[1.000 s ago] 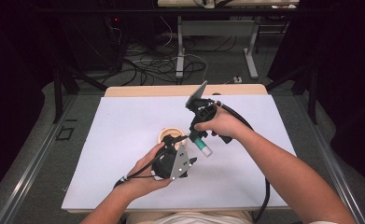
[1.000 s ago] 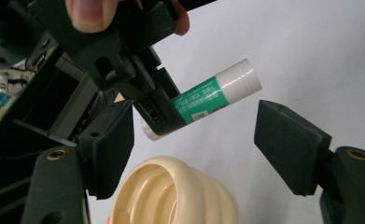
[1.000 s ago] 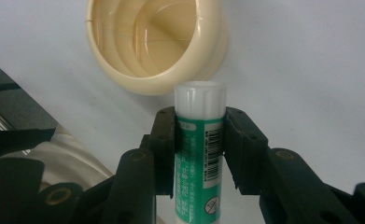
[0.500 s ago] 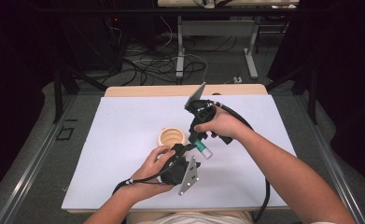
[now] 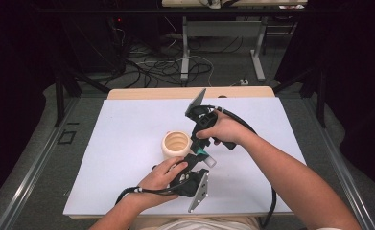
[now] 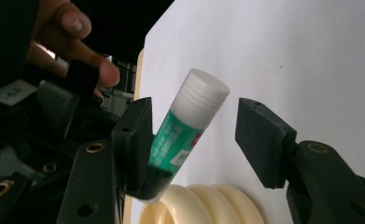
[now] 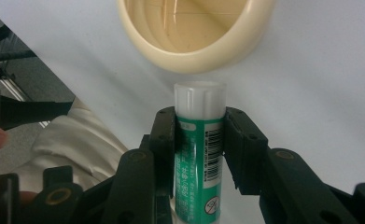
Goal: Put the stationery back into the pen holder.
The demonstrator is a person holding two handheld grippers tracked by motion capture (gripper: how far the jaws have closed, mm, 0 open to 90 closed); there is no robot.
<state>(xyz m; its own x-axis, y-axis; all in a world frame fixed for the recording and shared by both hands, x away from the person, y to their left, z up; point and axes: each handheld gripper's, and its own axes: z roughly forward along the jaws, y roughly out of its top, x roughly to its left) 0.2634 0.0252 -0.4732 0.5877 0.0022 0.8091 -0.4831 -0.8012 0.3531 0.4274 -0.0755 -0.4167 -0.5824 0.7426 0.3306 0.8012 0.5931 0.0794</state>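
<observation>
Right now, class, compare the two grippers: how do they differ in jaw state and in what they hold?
The right gripper has its jaws shut on the green glue stick; the left gripper has its jaws open, gripping nothing, with the stick's white cap between them. The right gripper points down beside the cream cup; the left gripper lies low near the table's front edge. Both have black jaws.

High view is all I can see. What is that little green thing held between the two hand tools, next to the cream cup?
Observer: It is a green plastic glue stick with a white ribbed cap. The right gripper is shut on its green body, just below the cap.
Operator: Is the other tool squeezing it too?
Observer: No. The left gripper is open, with one jaw on each side of the cap end. One jaw stands well clear of the cap. The other sits close against the green body, and I cannot tell whether it touches.
</observation>
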